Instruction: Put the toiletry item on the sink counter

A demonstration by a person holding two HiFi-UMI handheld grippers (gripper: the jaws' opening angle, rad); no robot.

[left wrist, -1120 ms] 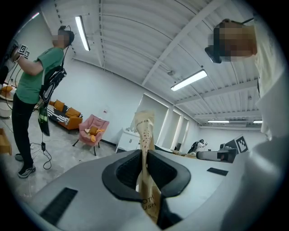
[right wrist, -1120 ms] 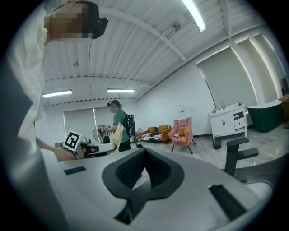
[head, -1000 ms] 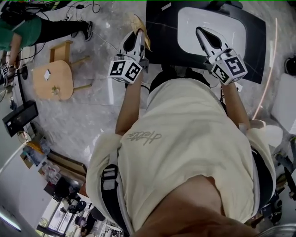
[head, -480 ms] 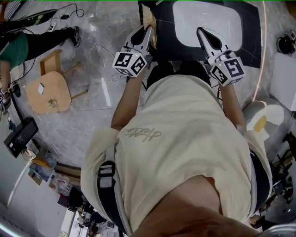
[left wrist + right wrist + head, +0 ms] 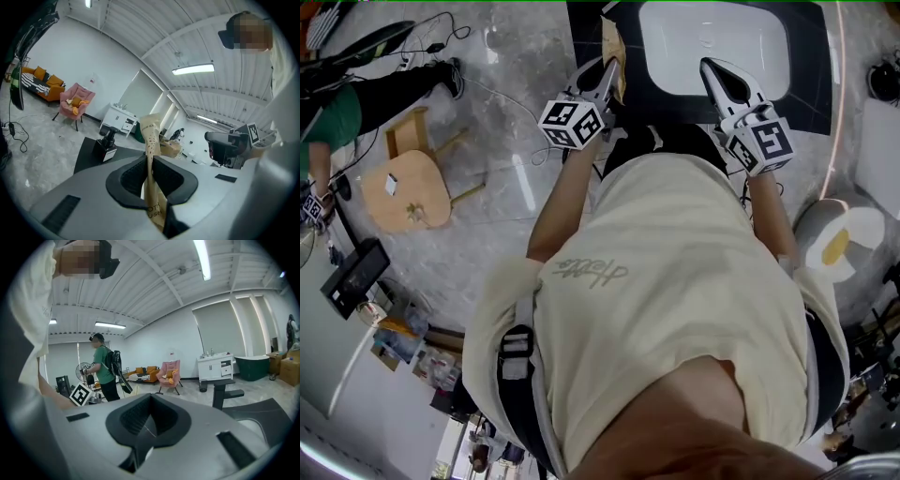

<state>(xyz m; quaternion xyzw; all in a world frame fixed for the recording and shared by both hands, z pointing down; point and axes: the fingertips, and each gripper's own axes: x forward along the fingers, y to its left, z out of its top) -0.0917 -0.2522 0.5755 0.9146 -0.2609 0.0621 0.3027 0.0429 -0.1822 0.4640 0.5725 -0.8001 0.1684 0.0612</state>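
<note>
My left gripper is shut on a thin brown paper toothbrush packet, which sticks out past the jaws over the left edge of the black sink counter. In the left gripper view the packet stands pinched between the jaws of the left gripper, with the counter beyond it. My right gripper hangs over the front rim of the white basin; in its own view the right gripper has its jaws closed with nothing between them.
A black faucet rises from the counter, and a black dispenser stands on it. A wooden stool and a person in green are at the left on the marble floor. A white fixture stands to the right.
Both grippers have come closer to the sink. The left one has swung right, so the packet now reaches over the counter's left edge. Neither grip has changed.
</note>
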